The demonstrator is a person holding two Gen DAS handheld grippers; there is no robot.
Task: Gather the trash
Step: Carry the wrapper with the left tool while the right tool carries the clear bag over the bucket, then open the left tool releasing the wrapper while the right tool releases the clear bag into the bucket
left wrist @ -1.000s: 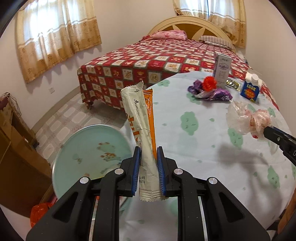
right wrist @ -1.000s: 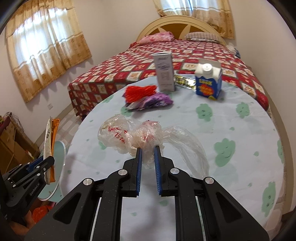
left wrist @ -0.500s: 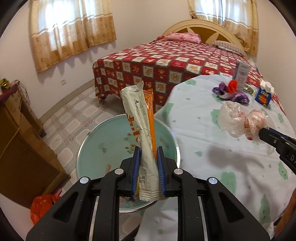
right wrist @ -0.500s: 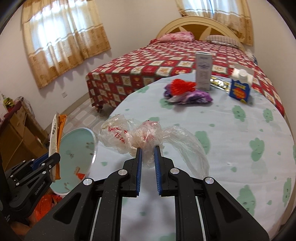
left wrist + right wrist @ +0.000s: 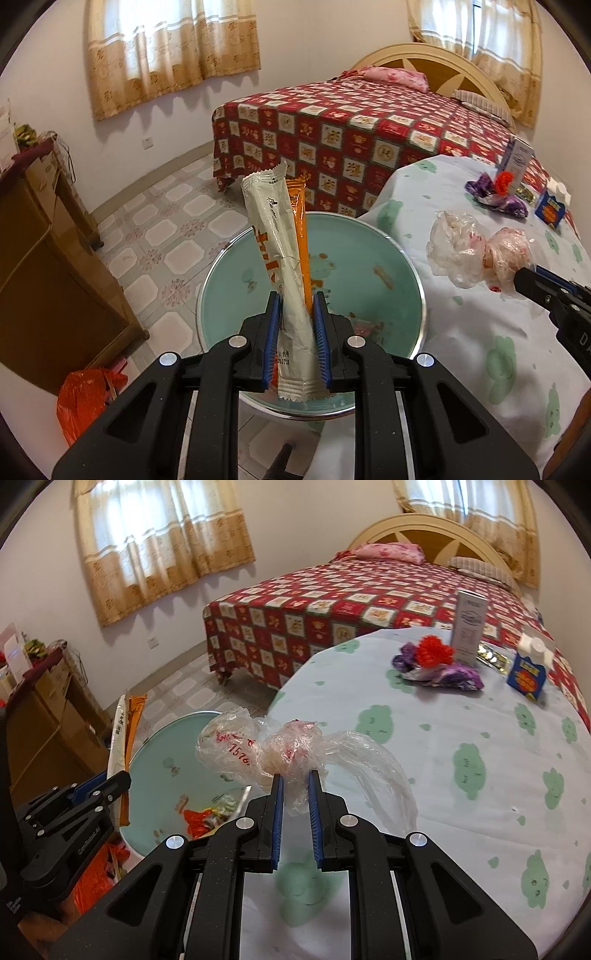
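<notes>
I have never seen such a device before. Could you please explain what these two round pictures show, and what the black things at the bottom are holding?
There is no robot: a person holds one two-finger gripper in each hand, and a fisheye camera on each looks along its fingers. In the left view, the left gripper pinches two long snack wrappers, white and orange, above a green basin. In the right view, the right gripper holds a crumpled clear plastic bag above the table. Farther back on the table lie a purple and red bundle, a tall grey box and a small blue carton.

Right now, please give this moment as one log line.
left hand-held gripper: shut on sachets, over bin | right hand-held gripper: shut on bag, above table
</notes>
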